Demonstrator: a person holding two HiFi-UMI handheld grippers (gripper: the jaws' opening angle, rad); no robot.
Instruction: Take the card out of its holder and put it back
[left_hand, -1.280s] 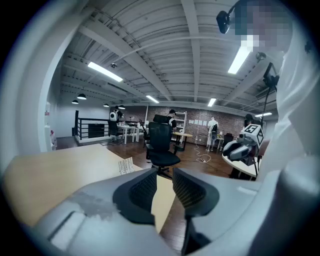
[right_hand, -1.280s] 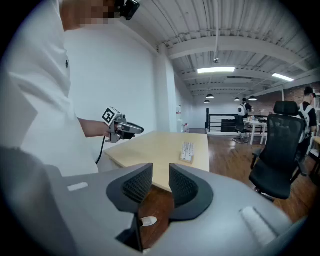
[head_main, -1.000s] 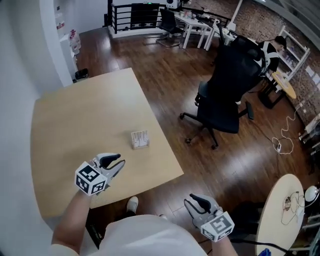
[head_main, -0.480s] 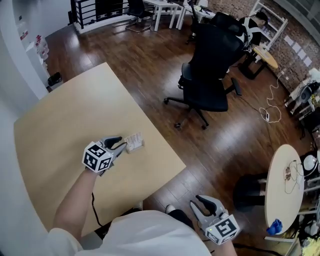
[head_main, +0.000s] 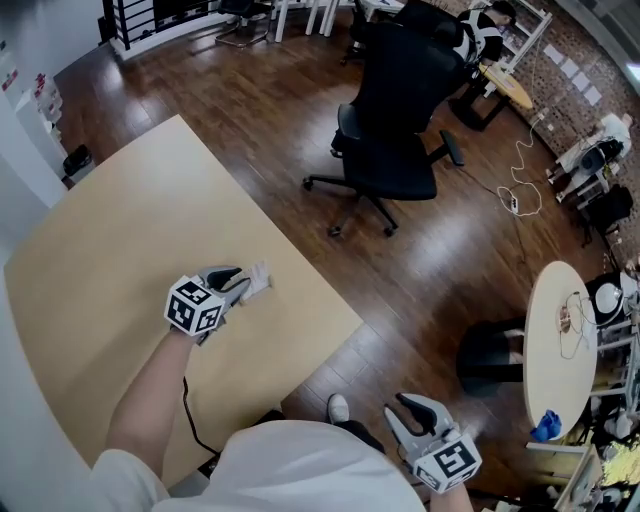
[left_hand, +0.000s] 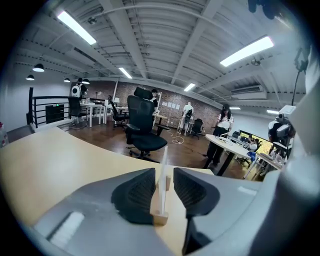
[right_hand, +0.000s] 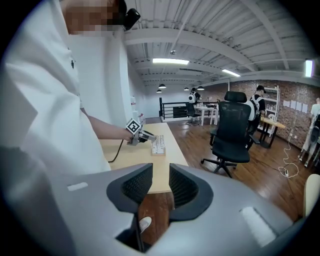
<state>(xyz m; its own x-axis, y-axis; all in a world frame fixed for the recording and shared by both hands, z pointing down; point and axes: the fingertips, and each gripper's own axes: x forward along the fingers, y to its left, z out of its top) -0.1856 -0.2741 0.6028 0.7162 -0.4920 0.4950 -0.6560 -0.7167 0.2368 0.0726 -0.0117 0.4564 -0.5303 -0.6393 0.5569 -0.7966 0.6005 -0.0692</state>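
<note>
The holder (head_main: 258, 279) stands on the table (head_main: 100, 230) near the edge that faces the office chair (head_main: 385, 100), with the card (left_hand: 164, 167) upright in it. The left gripper (head_main: 243, 283) is over the table, right at the holder; its jaws have just closed a little and stand one on each side of the card, seemingly not touching it. The right gripper (head_main: 398, 410) hangs beyond the table's near edge, well apart from the holder, with the round table (head_main: 555, 330) farther right.

The holder (head_main: 259, 279) stands near the table's (head_main: 120, 230) edge, open top spreading round it; the chair (head_main: 385, 110) sits well away, out on the floor (head_main: 290, 110).
</note>
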